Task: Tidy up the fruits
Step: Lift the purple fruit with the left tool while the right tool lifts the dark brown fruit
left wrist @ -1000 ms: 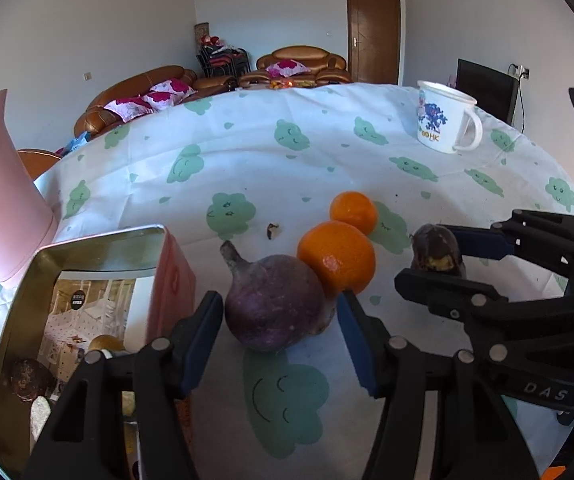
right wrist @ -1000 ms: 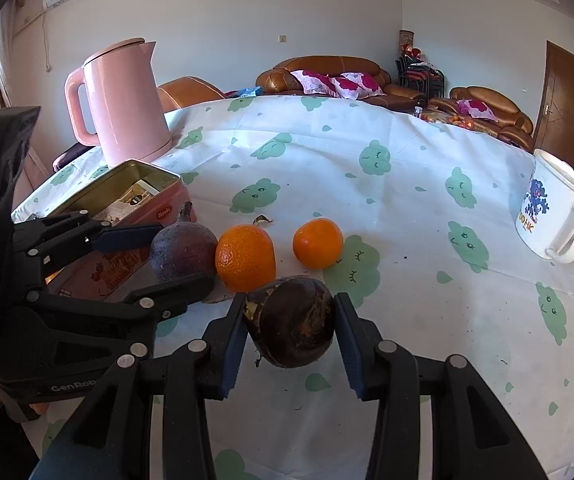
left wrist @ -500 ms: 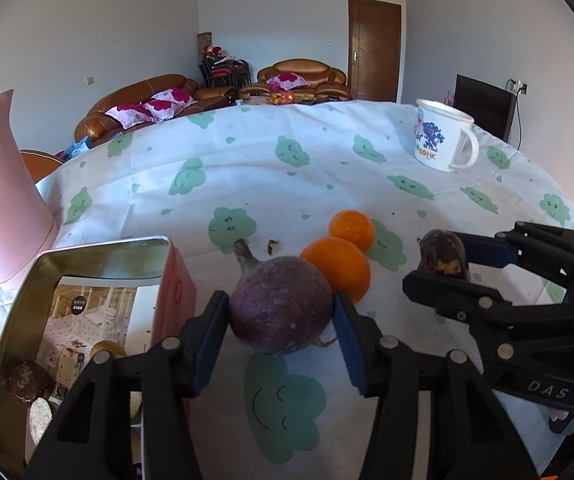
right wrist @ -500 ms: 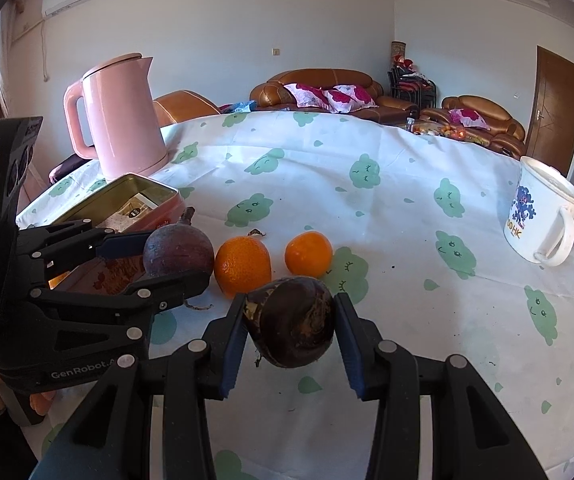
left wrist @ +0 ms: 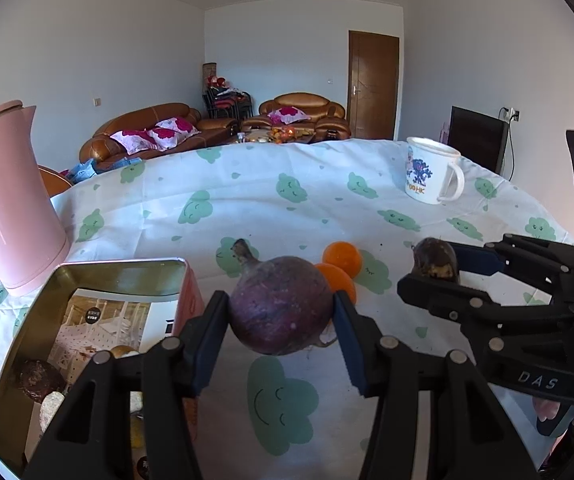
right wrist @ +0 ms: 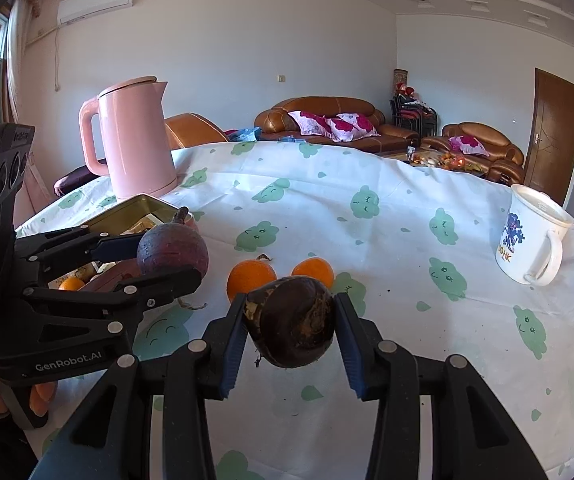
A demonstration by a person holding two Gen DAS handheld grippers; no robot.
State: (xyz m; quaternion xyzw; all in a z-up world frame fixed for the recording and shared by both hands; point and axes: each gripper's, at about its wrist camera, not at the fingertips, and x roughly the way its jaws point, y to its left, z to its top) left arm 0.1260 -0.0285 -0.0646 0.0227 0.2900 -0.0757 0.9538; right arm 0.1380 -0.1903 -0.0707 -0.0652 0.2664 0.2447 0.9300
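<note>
The tabletop [right wrist: 387, 216], draped in soft white cloth with green smiling clouds, carries everything. Taking the open metal tin [left wrist: 87, 276] as the landmark: a smooth pink kettle [right wrist: 135, 140] stands just behind it, and a glossy white mug [right wrist: 527, 236] sits well apart from it. The left gripper [left wrist: 281, 316] has its jaws clamped on a round, matte purple fruit with a stubby stem [left wrist: 281, 304], lifted right beside the tin, probably to drop it in. The right gripper [right wrist: 291, 328] grips a dark, rough-skinned fruit [right wrist: 293, 320] farther from the tin. Two shiny oranges [right wrist: 251, 278] wait between.
</note>
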